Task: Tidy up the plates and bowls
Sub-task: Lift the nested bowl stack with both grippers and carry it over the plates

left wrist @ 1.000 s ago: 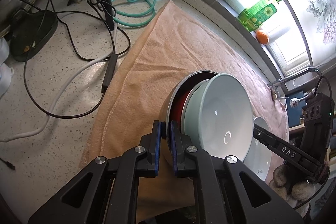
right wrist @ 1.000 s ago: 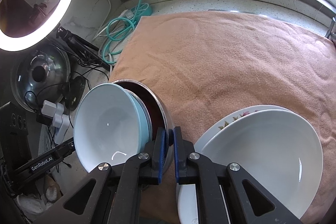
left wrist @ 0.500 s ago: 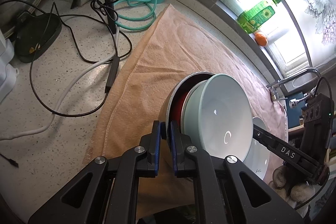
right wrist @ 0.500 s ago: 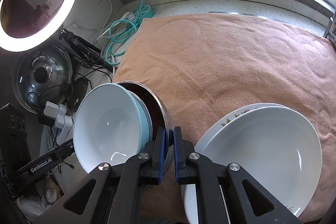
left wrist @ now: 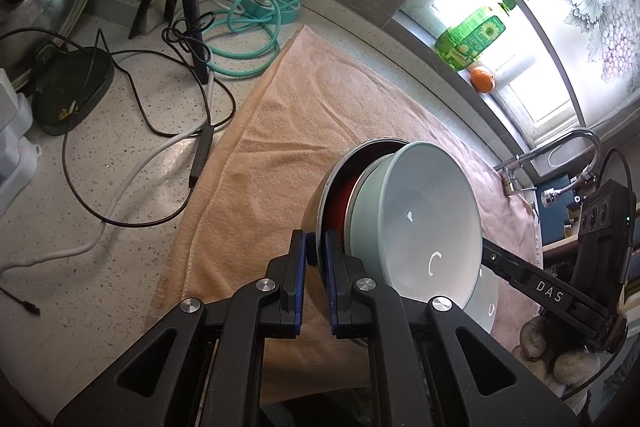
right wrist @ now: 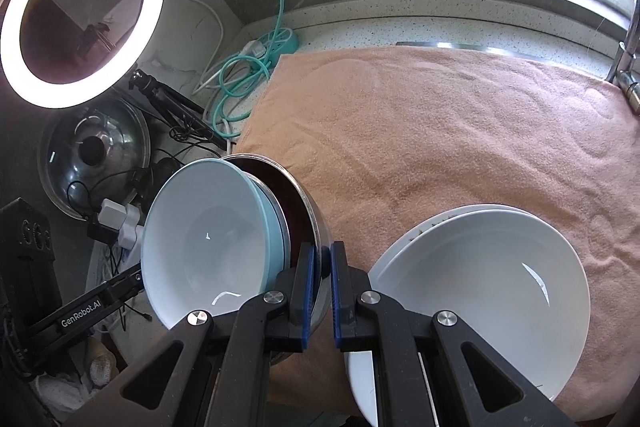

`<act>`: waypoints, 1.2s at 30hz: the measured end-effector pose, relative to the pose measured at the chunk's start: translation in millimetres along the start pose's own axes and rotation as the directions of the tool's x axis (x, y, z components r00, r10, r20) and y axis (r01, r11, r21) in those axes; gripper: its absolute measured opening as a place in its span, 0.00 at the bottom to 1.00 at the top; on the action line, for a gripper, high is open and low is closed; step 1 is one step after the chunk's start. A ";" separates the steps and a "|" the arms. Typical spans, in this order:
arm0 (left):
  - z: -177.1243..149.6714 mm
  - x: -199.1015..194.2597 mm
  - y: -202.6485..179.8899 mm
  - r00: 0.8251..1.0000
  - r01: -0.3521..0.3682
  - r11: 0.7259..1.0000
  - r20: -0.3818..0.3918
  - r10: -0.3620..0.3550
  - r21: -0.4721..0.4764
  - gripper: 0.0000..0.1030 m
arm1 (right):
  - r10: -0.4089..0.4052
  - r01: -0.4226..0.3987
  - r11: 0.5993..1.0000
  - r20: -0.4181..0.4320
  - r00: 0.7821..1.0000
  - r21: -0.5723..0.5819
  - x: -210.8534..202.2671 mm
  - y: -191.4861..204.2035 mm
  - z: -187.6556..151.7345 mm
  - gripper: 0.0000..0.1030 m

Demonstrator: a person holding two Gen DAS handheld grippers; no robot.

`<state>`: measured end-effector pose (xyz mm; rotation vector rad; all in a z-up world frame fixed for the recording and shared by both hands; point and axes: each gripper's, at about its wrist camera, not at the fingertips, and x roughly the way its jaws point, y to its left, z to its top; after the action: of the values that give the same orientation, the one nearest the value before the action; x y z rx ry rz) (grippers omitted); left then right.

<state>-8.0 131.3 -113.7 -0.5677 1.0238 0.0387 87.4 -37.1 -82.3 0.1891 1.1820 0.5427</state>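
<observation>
Speckled countertop with peach towel: both grippers are lifting a nested bowl stack clear of the towel.

Left gripper and right gripper are each clamping the rim of the steel bowl from opposite sides, jaws nearly together on the thin metal. Inside it the pale blue bowl is sitting nested, and the stack is hanging tilted above the towel's near left part. Compared with a second ago, more towel is showing beneath the stack in both views, so the pair is rising together. White bowl is resting on a flowered plate on the towel, just right of the stack. Judgement: lift is under way; a set-down spot is still needed, and the tilted inner bowl could slide.
</observation>
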 end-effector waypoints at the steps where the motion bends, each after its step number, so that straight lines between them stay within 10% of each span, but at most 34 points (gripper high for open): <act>1: 0.1 -0.8 -2.6 1.000 0.001 1.000 0.003 -0.001 0.004 0.07 | 0.000 0.000 1.000 0.004 1.000 0.000 -3.1 -1.0 0.3 0.07; 36: -22.0 9.6 -99.3 0.997 0.082 0.989 -0.022 -0.080 0.121 0.08 | -0.048 0.040 0.995 0.081 0.996 0.092 -84.7 -80.6 -14.1 0.07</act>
<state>8.3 34.0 -87.5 -0.4983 1.0111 -0.1002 76.2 -150.2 -51.3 0.2605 1.1275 0.4391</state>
